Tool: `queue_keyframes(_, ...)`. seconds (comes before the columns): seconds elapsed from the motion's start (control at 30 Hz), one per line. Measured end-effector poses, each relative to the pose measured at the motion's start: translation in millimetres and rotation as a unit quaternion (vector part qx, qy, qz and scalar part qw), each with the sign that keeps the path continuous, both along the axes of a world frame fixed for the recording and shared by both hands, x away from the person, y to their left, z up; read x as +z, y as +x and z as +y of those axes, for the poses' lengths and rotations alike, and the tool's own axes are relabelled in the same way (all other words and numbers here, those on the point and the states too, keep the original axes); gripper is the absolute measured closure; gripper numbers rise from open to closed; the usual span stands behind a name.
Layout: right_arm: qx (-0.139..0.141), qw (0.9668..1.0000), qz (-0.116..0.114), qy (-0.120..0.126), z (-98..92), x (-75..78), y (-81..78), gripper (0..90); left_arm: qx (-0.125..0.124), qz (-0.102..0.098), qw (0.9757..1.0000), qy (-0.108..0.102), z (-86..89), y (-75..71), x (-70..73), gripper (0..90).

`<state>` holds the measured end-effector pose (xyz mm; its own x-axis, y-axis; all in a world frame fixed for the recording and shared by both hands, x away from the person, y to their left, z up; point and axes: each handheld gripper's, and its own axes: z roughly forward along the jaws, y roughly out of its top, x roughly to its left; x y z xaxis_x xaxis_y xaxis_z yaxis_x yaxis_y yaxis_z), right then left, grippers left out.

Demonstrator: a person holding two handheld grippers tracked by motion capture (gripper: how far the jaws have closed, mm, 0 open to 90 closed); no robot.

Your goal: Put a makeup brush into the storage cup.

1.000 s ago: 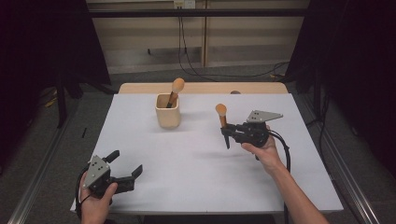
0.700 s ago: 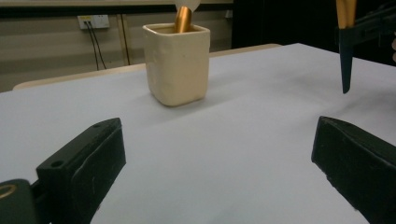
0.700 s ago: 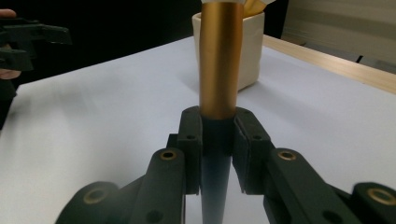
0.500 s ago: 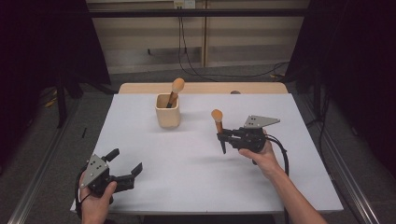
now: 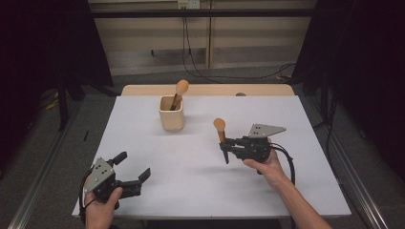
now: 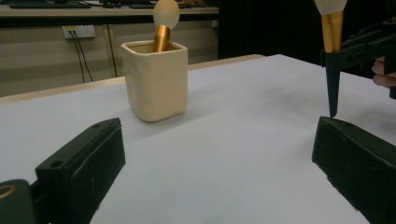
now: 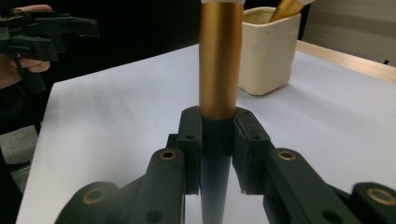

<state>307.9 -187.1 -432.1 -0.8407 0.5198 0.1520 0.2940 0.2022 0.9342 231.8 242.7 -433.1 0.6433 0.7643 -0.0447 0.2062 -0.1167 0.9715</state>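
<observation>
Left gripper (image 5: pixel 131 179) sits low at the near-left corner of the white table (image 5: pixel 296 191), jaws spread wide, nothing between them. Centre-back, cream cup (image 5: pixel 171 113) holding one brush (image 5: pixel 179 93). Right gripper (image 5: pixel 225 145), jaws clamped on an upright makeup brush (image 5: pixel 219 129), above mid-table.

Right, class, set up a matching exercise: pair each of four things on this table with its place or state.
Things:
1. left tool
2. right tool
3. makeup brush in the cup
4. cream cup

States:
A. shut on a brush handle
B. open, holding nothing
C. standing on the white table
D. leaning, head above the rim

Pairs: 1-B, 2-A, 3-D, 4-C
</observation>
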Motion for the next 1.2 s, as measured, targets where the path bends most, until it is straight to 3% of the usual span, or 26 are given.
queue_keyframes(0.4, 0.028, 0.9996, -0.005, 0.006, 16.8, 6.6, -11.2, 74.8, -0.013, -0.004, 0.9999, 0.007, -24.3, 9.6, 8.9, 2.6)
queue_keyframes(0.7, 0.037, 0.9993, -0.006, 0.006, 23.2, 5.7, -13.5, 74.8, -0.055, -0.007, 0.9984, 0.009, -53.7, 17.4, 15.2, 2.5)
queue_keyframes(0.93, 0.041, 0.9992, 0.001, 0.005, 27.9, 3.6, -13.9, 74.8, -0.065, 0.000, 0.9979, 0.010, -68.3, 27.6, 17.7, 2.5)
queue_keyframes(1.2, 0.042, 0.9991, -0.005, 0.008, 32.6, 5.3, -16.0, 74.8, -0.091, -0.004, 0.9958, 0.013, -93.4, 36.7, 33.4, 2.4)
